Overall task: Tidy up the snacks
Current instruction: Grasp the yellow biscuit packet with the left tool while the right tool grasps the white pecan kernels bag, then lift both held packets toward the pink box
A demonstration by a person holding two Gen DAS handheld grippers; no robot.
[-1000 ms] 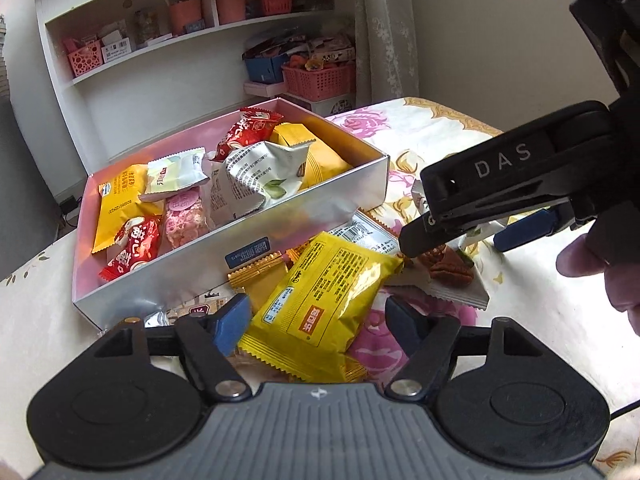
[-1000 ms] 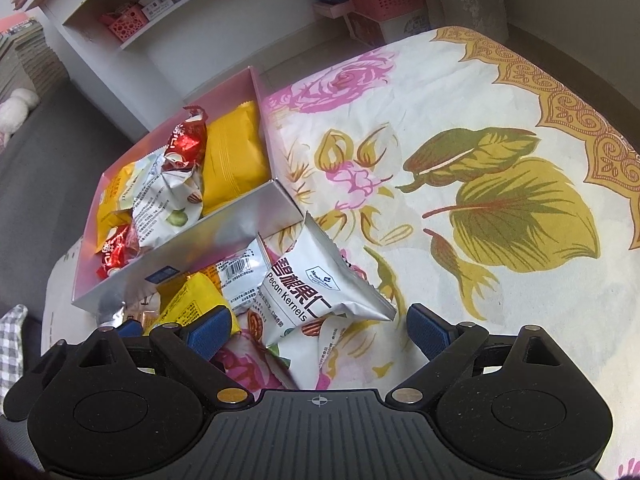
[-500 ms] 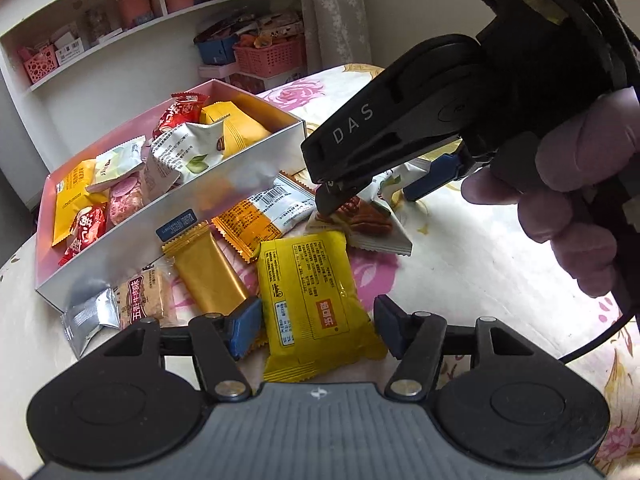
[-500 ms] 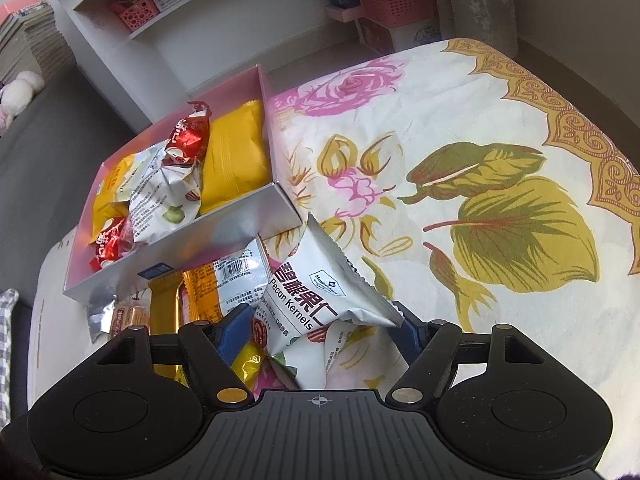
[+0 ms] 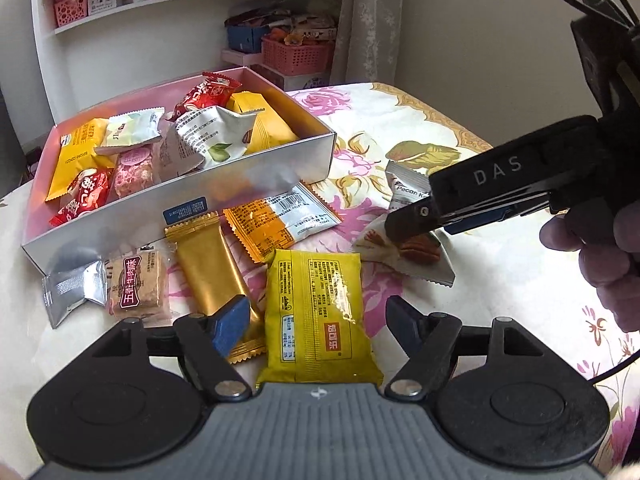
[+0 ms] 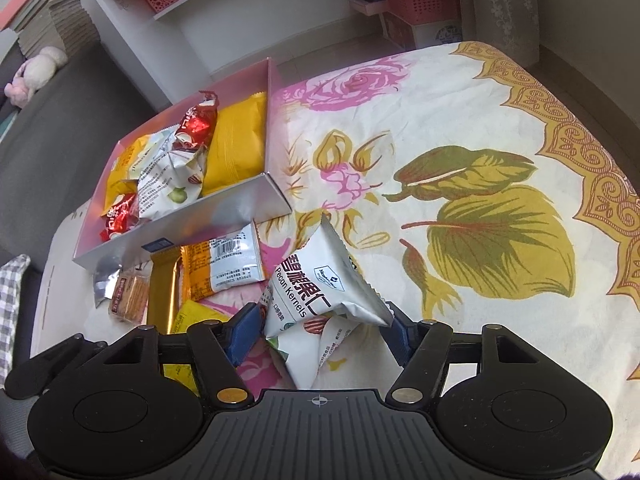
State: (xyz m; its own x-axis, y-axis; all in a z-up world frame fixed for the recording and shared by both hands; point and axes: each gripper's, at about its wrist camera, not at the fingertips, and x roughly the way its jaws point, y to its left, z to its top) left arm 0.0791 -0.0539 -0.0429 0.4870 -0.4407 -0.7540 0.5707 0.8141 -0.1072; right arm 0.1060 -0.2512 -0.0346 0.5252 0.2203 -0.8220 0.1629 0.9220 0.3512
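Nearer now — pecan packet (image 6: 320,284) between right gripper (image 6: 320,330) fingers

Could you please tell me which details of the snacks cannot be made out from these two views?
- White pecan kernels packet: lower end hidden behind the right claw, right wrist view.
- Yellow rectangular packet: bottom edge hidden by the left claw body, left wrist view.
- Shelf baskets: contents too small.

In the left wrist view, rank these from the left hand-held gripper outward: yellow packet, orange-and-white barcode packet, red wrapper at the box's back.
1. Yellow packet: between the fingers of the left hand-held gripper, on the cloth.
2. Orange-and-white barcode packet: further out, just before the box's front wall.
3. Red wrapper: farthest, inside the box near its back wall.
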